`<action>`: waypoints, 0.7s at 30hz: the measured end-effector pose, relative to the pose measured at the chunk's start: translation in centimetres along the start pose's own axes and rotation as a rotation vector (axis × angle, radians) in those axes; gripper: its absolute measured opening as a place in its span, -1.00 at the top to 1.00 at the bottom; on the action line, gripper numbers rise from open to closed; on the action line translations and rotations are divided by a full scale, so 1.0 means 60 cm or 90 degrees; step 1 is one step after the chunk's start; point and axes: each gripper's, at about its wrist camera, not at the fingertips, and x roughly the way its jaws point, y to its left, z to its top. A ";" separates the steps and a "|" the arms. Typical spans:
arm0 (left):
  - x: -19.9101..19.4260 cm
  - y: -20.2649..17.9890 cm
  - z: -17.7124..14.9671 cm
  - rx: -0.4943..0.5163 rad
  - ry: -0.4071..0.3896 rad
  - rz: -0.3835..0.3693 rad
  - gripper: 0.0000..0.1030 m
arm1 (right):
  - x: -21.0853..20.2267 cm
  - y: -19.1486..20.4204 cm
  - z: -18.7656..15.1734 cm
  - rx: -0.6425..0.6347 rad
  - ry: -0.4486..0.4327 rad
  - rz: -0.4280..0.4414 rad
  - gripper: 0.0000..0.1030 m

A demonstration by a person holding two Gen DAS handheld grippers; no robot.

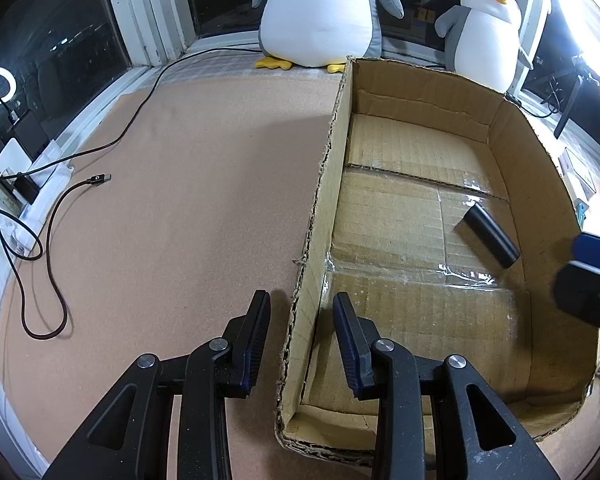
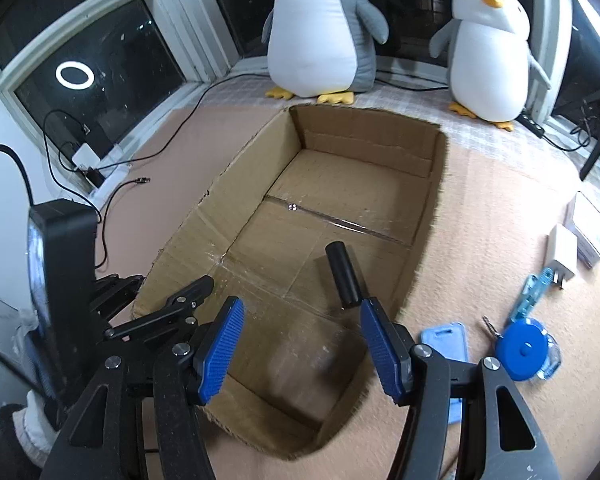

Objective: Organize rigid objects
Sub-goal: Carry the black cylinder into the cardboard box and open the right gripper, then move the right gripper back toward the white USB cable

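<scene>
Hovering over the near end of the cardboard box [image 2: 340, 184], the right gripper [image 2: 302, 350] is holding its blue pads wide apart with nothing between them. A black cylinder [image 2: 343, 276] is lying on the box floor just ahead of its right pad, near the box's right wall. The left gripper [image 1: 302, 340] is also standing open and empty, and its two fingers are straddling the left wall of the box (one finger outside, one inside).

I judge the main risk to be that left gripper: if it is moving sideways or closing now, it could catch the thin wall and drag the whole box across the cork-coloured mat [image 1: 188, 184]. The cylinder is round, so a knock to the box could make it roll.

The things not yet in the box are lying to the right of the right gripper: a blue tape measure [image 2: 522, 354], a light blue tag [image 2: 446, 340], a small blue tool [image 2: 534, 290] and a white charger [image 2: 562, 258]. The box's right wall is standing between them and the inside, so each one must be lifted over it. Far ahead, two plush penguins [image 2: 320, 32] are sitting by the window, and a black cable [image 1: 56, 248] is lying left of the left gripper.
</scene>
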 end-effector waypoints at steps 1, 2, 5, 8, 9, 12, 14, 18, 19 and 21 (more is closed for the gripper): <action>0.000 0.000 0.000 0.000 0.000 0.000 0.31 | -0.005 -0.003 -0.001 0.001 -0.002 0.001 -0.11; 0.000 0.000 0.000 0.001 0.000 0.000 0.31 | -0.013 -0.008 -0.004 0.004 -0.005 0.004 -0.11; -0.001 -0.001 0.000 0.002 0.000 0.001 0.31 | -0.036 -0.021 -0.013 0.008 -0.017 0.001 -0.11; -0.001 -0.001 -0.001 0.003 0.000 0.001 0.31 | -0.061 -0.033 -0.028 0.004 -0.023 -0.003 -0.11; -0.001 -0.002 0.000 0.002 0.000 0.001 0.31 | -0.071 -0.039 -0.034 0.001 -0.025 -0.006 -0.10; -0.001 -0.002 -0.001 0.003 0.000 0.002 0.31 | -0.096 -0.059 -0.052 0.005 -0.033 -0.019 -0.10; -0.001 -0.003 -0.002 0.004 0.000 0.003 0.31 | -0.112 -0.078 -0.066 0.013 -0.035 -0.024 -0.10; -0.001 -0.004 -0.002 0.004 0.000 0.003 0.31 | -0.134 -0.117 -0.092 0.024 -0.031 -0.041 -0.10; -0.001 -0.004 -0.002 0.005 0.001 0.003 0.31 | -0.140 -0.131 -0.101 0.025 -0.026 -0.053 -0.10; -0.002 -0.005 -0.003 0.005 0.001 0.003 0.31 | -0.149 -0.152 -0.118 0.026 -0.011 -0.071 -0.10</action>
